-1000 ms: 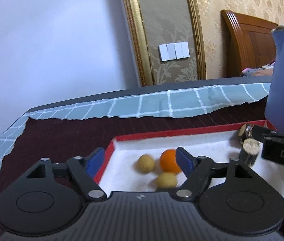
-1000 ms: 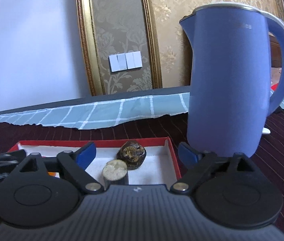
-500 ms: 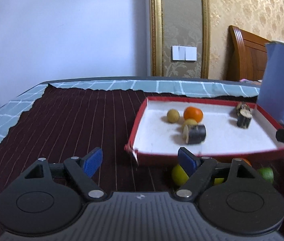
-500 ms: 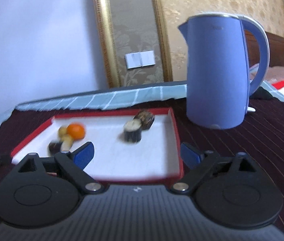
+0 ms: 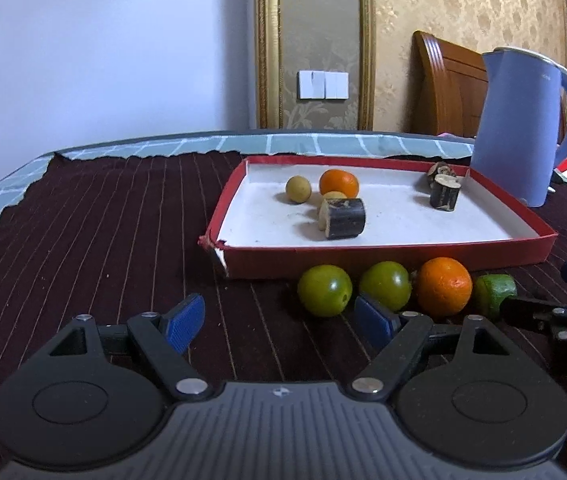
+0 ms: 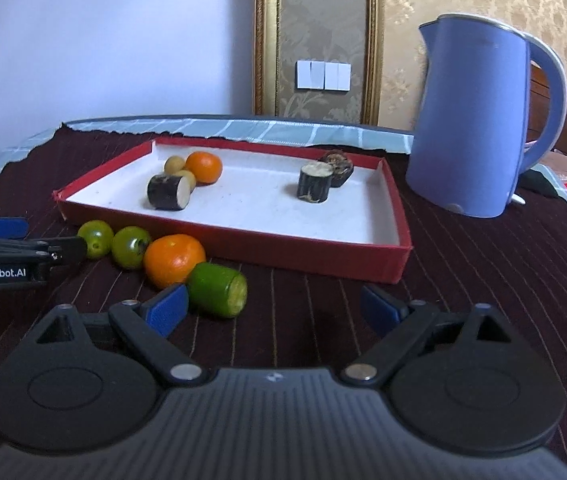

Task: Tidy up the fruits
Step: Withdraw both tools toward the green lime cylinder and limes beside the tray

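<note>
Grippers, left [image 5: 279, 322] and right [image 6: 273, 308], are gaping empty, facing loose fruit; next, closing on lime [image 6: 218, 289].

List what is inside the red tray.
Inside the red tray: an orange, two small yellowish fruits, the second partly hidden, two dark cut sugarcane-like pieces, and a dark brown lump half covered behind the upright piece.

Matte black ribbed plastic left gripper [image 5: 279, 326] and right gripper [image 6: 273, 307], blue ridged fingers [image 5: 184, 322], silver pivot screws, white "GenRobot.AI" lettering.
</note>
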A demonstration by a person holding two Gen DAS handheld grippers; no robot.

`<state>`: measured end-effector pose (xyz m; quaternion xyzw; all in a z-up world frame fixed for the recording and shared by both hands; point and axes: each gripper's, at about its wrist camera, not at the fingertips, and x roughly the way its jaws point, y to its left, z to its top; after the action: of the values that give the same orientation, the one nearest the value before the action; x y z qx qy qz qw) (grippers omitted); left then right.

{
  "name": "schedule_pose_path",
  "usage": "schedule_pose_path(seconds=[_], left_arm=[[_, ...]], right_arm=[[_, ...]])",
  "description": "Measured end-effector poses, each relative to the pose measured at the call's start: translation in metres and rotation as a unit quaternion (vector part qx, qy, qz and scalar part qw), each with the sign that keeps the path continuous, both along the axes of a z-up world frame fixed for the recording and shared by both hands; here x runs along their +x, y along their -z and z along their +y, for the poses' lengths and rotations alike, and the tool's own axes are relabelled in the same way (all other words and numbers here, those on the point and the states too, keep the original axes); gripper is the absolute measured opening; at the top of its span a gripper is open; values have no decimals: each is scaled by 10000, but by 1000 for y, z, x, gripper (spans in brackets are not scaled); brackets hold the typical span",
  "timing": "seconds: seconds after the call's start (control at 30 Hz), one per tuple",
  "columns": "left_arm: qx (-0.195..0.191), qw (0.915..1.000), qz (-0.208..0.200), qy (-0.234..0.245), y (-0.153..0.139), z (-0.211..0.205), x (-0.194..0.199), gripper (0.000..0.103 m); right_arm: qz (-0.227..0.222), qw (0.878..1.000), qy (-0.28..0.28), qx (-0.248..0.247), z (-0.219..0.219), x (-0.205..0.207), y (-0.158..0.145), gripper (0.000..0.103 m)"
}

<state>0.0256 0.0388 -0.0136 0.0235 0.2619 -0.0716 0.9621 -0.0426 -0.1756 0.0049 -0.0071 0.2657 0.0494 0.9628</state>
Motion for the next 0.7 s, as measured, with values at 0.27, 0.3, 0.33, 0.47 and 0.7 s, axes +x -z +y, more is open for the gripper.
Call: schedule_pose_path(seconds=[0.27,0.3,0.33,0.47,0.7], left_arm=[[-410,9987,259,-124,3,14,7,82],[-398,9988,268,-137,4,14,8,82],[-389,9988,275,-140,4,14,7,82],[-381,9988,305,-107,4,14,8,82],[-241,9992,315,-41,3,9,8,82]], right_arm=[[140,9996,-205,-164,14,12,1,83],[180,9994,-219,-185,16,14,1,78],[232,9992,-245,-199,18,17,2,73],[433,9984,-328,-152,22,27,7,51],[389,9982,-442,122,18,25,7,29]])
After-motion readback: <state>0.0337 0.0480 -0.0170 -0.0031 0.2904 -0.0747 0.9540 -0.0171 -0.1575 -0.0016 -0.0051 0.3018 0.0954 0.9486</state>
